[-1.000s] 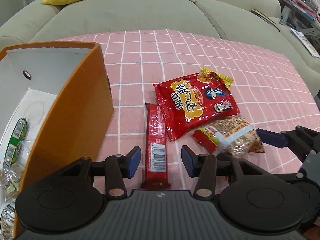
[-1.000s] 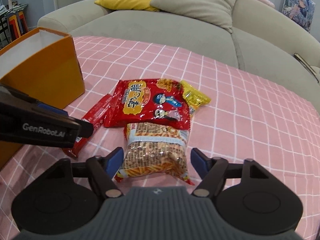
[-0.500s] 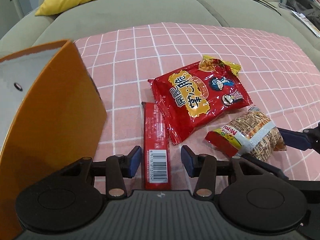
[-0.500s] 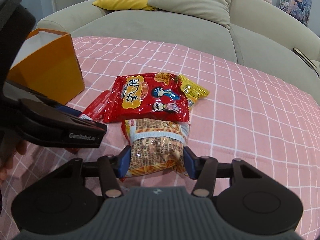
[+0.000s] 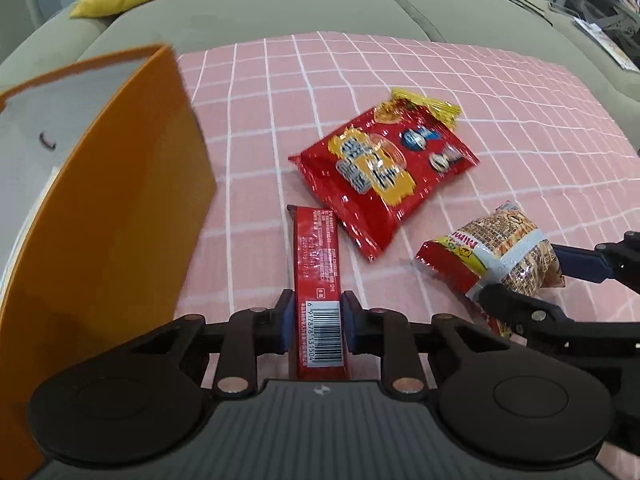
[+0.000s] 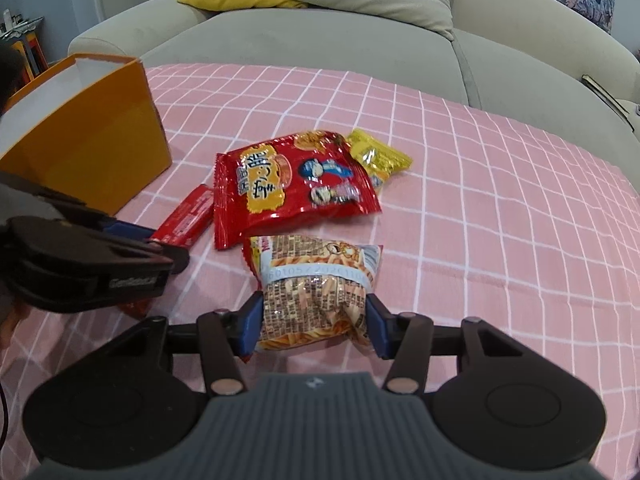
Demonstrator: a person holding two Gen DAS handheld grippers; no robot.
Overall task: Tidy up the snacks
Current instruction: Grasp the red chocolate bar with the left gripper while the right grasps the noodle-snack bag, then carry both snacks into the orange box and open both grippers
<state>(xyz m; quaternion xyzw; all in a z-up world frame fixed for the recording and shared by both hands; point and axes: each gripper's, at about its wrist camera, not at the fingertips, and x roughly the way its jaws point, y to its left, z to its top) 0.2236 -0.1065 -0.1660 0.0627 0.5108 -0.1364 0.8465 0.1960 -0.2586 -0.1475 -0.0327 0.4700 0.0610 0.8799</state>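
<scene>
Closing left hand-held gripper (image 5: 316, 326) on red bar (image 5: 318, 280) | right hand-held gripper (image 6: 314, 322) pinching snack bag (image 6: 316, 288)

The left gripper (image 5: 316, 326) is angling steeply downward, its 2 fingers closing onto a red bar (image 5: 318, 276). The right gripper (image 6: 314, 326) is tilting down alongside, fingers closing against a snack bag (image 6: 316, 292).

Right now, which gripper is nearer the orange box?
Left. The left gripper, closing on the red bar, sits beside the orange box; the right gripper is farther off.
</scene>
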